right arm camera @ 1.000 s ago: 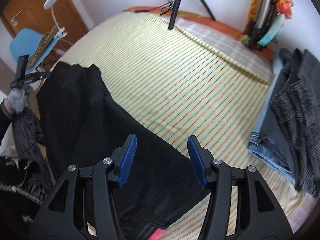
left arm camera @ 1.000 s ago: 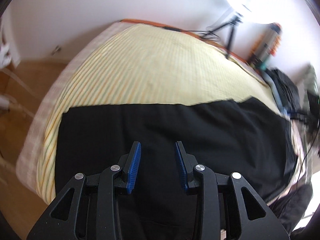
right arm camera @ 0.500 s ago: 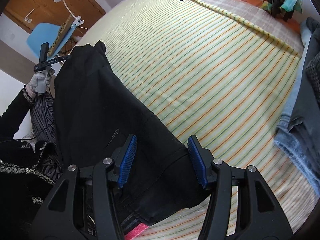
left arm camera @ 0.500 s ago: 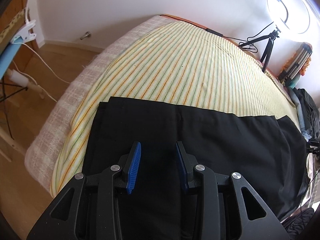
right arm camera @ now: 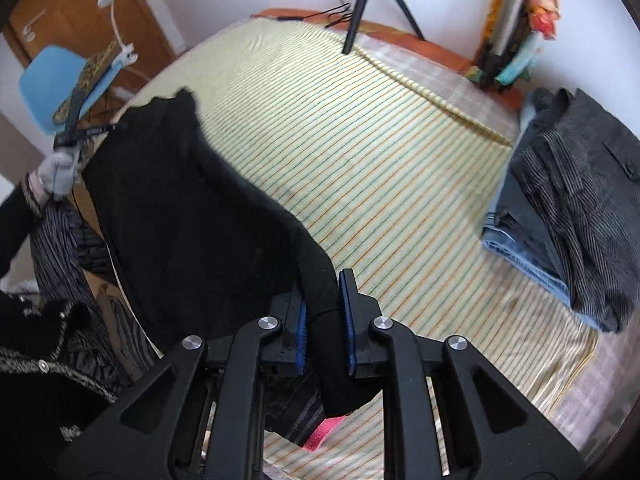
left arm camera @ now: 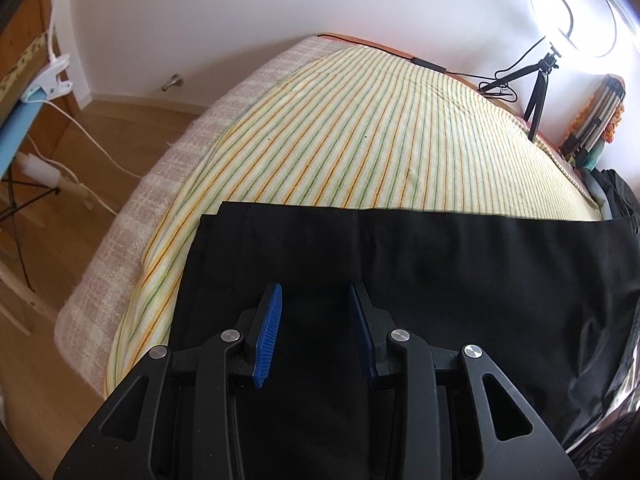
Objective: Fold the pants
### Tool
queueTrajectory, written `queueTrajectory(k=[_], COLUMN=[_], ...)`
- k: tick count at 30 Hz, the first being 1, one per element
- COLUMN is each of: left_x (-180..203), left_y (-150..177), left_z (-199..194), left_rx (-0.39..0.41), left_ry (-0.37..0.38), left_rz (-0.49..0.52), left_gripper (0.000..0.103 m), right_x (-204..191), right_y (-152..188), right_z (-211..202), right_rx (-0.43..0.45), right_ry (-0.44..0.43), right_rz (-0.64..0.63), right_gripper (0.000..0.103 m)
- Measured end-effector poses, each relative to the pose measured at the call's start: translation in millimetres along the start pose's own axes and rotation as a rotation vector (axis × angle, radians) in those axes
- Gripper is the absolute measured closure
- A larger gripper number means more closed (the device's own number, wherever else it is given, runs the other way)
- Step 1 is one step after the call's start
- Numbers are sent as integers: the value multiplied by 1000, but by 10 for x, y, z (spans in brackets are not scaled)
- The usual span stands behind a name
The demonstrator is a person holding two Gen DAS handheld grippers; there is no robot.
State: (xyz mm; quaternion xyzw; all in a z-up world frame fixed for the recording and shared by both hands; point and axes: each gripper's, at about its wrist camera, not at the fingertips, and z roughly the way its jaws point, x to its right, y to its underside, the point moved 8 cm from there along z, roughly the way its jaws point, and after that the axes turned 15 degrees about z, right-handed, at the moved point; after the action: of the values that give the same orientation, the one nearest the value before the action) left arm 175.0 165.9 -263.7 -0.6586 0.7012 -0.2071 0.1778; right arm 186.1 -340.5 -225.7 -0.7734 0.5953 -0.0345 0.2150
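Here my right gripper [right arm camera: 323, 320] pinches the limp black pants [right arm camera: 192, 208] low in frame, probably near the waistband; my left gripper [left arm camera: 316, 320] hovers agape, empty.

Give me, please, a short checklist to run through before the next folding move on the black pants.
1. Right gripper shut on the black fabric pants: ok, a fold of cloth sits between its blue pads.
2. Left gripper holding the pants: not ok, jaws stand open above the cloth.
3. Far pants edge lying straight on the yellow striped bedsheet: ok.
4. Landing area on the sheet free: ok; the stack of folded grey and blue clothes lies apart, to the right.
5. Black tripod clear of the pants: ok.
6. Waistband aligned: cannot tell.
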Motion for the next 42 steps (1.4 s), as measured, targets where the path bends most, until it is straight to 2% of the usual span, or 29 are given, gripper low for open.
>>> queueTrajectory(k=[2,5,9,10,12,14,16,18,22,26,30,33,37,41,42], left_x=[5,0,-107,-153,-278,-382,-445,-490,-541,-620,-583,-480,-466,-508,-509], left_y=[-8,-2,49,68,110,139,151,156,167,295,451,557,712,871,909], left_z=[3,0,-30,-50,-94,-137,-212,-320,-506,-615,-600,-583,-525,-510,-497], left_rx=[1,-6,-33,-33,-38,-30,-6,20,55,76,50,24,-27,-38,-38], left_ry=[-7,-14,-71,-71,-102,-98,-70,-50,-12,42,53,54,13,25,41], left_rz=[2,14,22,14,-4,-39,-79,-102,-130,-200,-205,-187,-173,-224,-250], left_gripper=[70,70,70,70,70,70,70,70,58,58,58,58,58,58,58], right_x=[113,285,369,374,394,357,203,24,-416,-767,-1027,-1174,-1308,-1457,-1484], right_y=[13,49,-1,-10,-48,-126,-263,-365,-573,-770,-897,-965,-942,-935,-929], right_z=[162,637,769,735,641,497,335,260,283,528,858,1153,1407,1550,1576], right_rx=[-12,-75,-106,-114,-105,-58,5,50,81,70,17,-6,-42,-57,-59], right_ry=[19,93,138,155,211,240,181,133,52,-38,-138,-123,-124,-138,-138], right_rz=[50,89,85,82,70,57,70,66,24,10,79,84,72,55,51], right_gripper=[89,89,89,86,64,61,54,40,39,39,39,39,39,39,45])
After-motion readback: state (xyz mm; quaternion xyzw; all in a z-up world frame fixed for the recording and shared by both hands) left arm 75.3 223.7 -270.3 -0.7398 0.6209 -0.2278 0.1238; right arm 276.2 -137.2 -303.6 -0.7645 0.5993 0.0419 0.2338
